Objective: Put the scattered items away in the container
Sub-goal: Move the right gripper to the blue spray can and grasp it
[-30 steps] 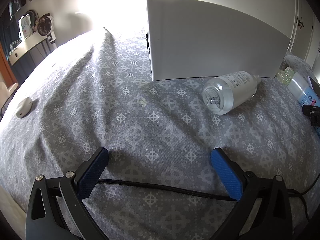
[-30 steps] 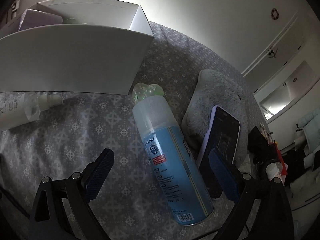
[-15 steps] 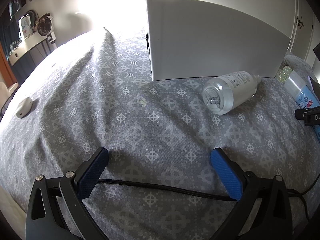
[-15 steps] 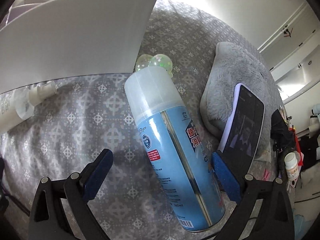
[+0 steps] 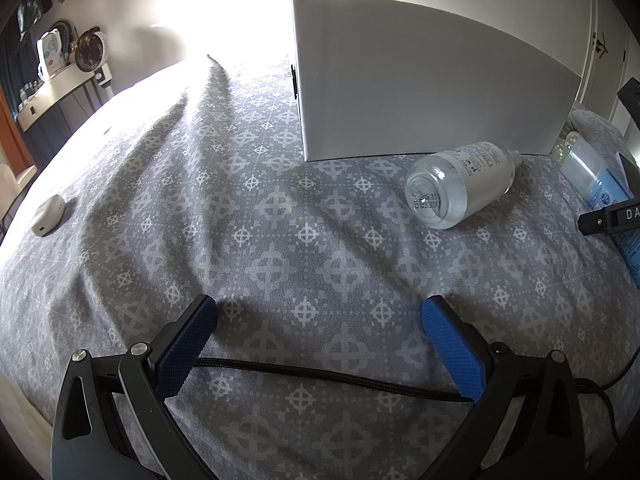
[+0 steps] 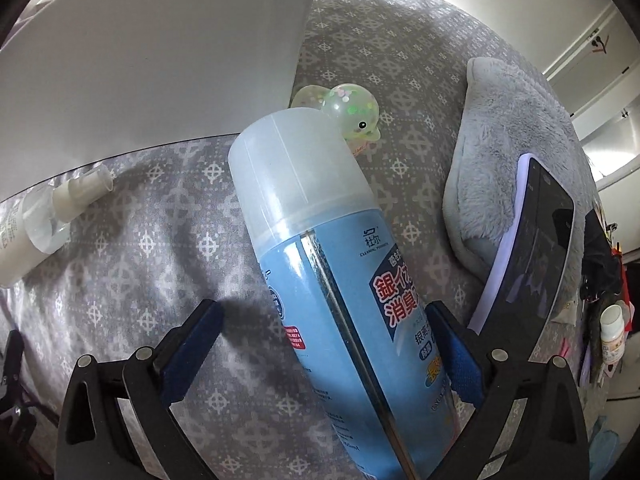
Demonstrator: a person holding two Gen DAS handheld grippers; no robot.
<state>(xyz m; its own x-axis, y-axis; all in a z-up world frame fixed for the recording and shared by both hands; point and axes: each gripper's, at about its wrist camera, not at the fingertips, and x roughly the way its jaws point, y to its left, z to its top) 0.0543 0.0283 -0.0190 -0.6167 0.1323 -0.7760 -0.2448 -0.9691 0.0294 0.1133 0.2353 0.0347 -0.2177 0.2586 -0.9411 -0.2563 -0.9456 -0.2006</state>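
The blue can [image 6: 340, 280] is lying on the gray bed [image 5: 248, 216], just in front of the white box [image 6: 160, 60]. The right claw [image 6: 324, 352] is sitting around the can with its jaws wide apart, not squeezing it. A little green toy [image 6: 352, 114] is peeking out behind the can's cap. The clear bottle [image 5: 460, 188] is lying beside the box too. The left claw [image 5: 320, 340] is staying spread wide over bare bed, holding nothing.

Blue spray can [image 6: 352, 300], white box [image 5: 420, 80], grey cross-patterned bedspread [image 5: 260, 208].
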